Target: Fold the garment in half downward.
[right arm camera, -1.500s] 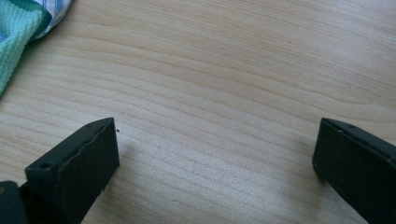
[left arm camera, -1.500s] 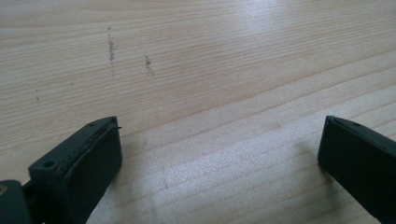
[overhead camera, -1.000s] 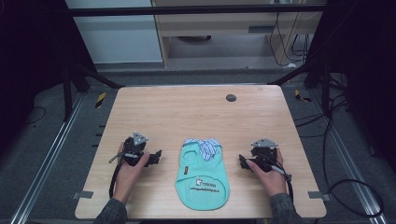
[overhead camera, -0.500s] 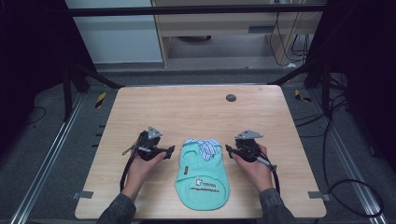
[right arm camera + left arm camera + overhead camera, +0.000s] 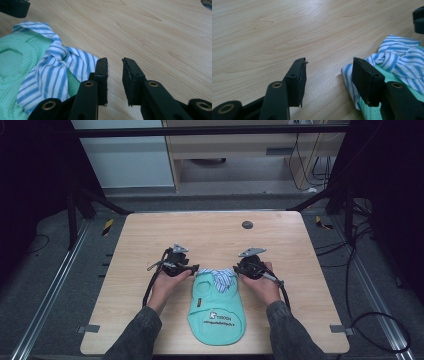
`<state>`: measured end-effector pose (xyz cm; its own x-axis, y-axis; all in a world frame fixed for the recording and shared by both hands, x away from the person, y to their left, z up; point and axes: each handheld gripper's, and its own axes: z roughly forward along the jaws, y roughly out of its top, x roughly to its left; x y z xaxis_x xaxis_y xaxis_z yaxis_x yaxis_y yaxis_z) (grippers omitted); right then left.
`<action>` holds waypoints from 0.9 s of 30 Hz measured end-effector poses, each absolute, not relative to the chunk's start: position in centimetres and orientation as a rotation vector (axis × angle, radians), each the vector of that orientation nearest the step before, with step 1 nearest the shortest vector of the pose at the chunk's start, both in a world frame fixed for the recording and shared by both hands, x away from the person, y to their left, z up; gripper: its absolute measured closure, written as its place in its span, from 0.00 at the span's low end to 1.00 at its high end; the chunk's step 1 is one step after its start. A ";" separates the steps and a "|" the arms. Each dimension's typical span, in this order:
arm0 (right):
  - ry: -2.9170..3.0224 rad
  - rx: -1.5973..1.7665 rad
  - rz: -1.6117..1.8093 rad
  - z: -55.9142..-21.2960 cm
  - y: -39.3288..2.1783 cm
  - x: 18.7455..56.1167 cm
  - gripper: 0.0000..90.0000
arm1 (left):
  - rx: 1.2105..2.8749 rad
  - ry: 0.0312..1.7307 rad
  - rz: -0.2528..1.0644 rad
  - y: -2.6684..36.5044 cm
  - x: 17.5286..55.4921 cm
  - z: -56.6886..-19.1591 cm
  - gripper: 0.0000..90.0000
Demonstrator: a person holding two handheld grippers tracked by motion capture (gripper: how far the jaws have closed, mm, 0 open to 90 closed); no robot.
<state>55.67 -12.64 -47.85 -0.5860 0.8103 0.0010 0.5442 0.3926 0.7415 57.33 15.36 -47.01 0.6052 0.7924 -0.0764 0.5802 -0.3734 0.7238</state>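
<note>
A mint-green small garment (image 5: 217,312) with printed lettering lies flat near the table's front edge, its blue-and-white striped collar (image 5: 220,276) at the far end. My left gripper (image 5: 193,269) sits just left of the collar. Its jaws have just been closing and stand open (image 5: 329,72), with bare wood between them and the right jaw over the edge of the striped collar (image 5: 397,55). My right gripper (image 5: 239,268) is just right of the collar. Its jaws have also been closing, to a narrow gap (image 5: 115,72) over bare wood, with the striped collar (image 5: 57,65) beside the left jaw.
The wooden table (image 5: 210,235) has a small dark round insert (image 5: 247,225) at the back. Cables trail from both grippers toward the front. Metal rails run along both sides of the table, and dark floor with cables surrounds it.
Both hands have moved inward from the table's sides to the garment's collar. Both pairs of jaws stand narrower than before, the right pair much more so.
</note>
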 end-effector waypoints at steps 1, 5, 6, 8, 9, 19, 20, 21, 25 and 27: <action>2.306 1.175 1.016 -47.9 -12.6 55.9 0.83 | 2.108 1.071 0.360 15.0 57.5 -47.1 0.52; 2.329 1.171 1.005 -48.1 -12.1 56.3 0.81 | 2.141 1.062 0.347 14.2 57.7 -47.5 0.53; 2.333 1.174 1.008 -48.1 -12.0 56.4 0.80 | 2.158 1.062 0.340 14.0 57.8 -47.8 0.54; 2.346 1.172 0.995 -48.3 -11.8 56.5 0.80 | 2.183 1.063 0.331 13.8 57.9 -48.3 0.54; 2.354 1.172 0.988 -48.4 -11.7 56.6 0.80 | 2.198 1.059 0.333 13.7 57.9 -48.5 0.53; 2.407 1.202 0.978 -49.4 -10.7 56.5 0.70 | 2.220 1.019 0.354 13.6 57.7 -49.2 0.46; 2.408 1.204 0.976 -49.4 -10.7 56.5 0.69 | 2.228 1.006 0.367 13.6 57.6 -49.3 0.46; 2.410 1.209 0.978 -49.4 -10.7 56.4 0.69 | 2.226 0.997 0.375 13.5 57.5 -49.3 0.46; 2.425 1.189 0.977 -49.4 -10.7 56.5 0.70 | 2.220 0.965 0.349 13.5 57.1 -49.3 0.58; 2.446 1.178 0.977 -49.3 -10.6 56.4 0.77 | 2.216 0.958 0.315 13.4 57.0 -49.3 0.70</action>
